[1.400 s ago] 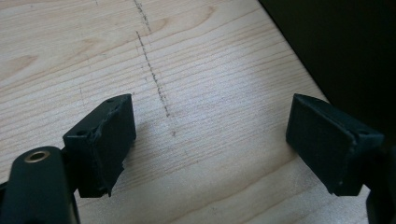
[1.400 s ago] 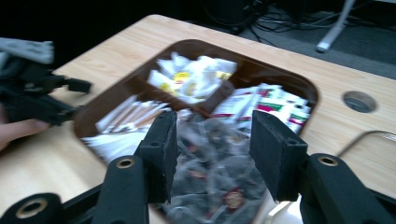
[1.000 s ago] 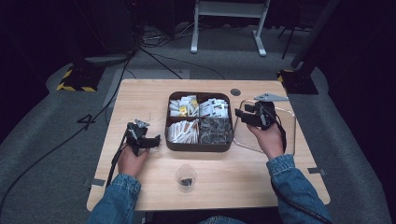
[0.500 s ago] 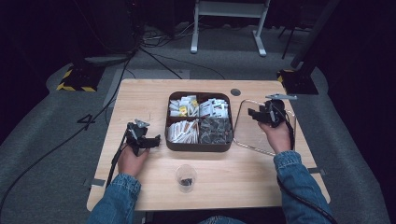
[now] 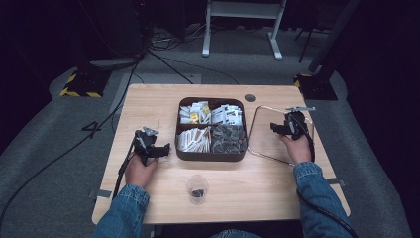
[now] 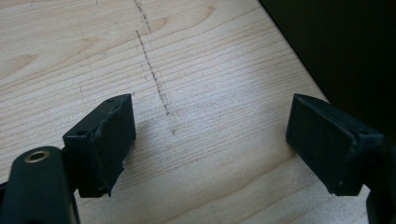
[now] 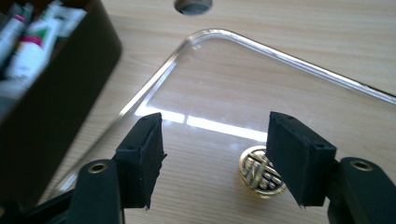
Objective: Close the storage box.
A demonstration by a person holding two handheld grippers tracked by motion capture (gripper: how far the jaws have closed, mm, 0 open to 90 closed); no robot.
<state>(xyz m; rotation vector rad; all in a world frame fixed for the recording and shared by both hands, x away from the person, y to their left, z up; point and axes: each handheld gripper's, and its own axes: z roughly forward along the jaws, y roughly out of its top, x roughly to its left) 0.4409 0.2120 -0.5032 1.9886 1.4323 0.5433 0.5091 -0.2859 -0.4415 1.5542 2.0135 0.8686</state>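
Two grippers sit over the wooden counter point(image 5: 163, 104). A dark four-part box point(image 5: 212, 153) of packets stands mid-counter, with a clear lid point(image 7: 299, 88) lying flat to its right. The right gripper point(image 7: 212, 158), its jaws just widened and empty, hovers over the lid's gold knob point(image 7: 261, 173). The left gripper point(image 6: 210, 140) gapes above bare wood.

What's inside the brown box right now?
The brown box has four compartments: white packets far left, more packets far right, white sachets near left, dark sachets near right. Anything beneath those piles is covered.
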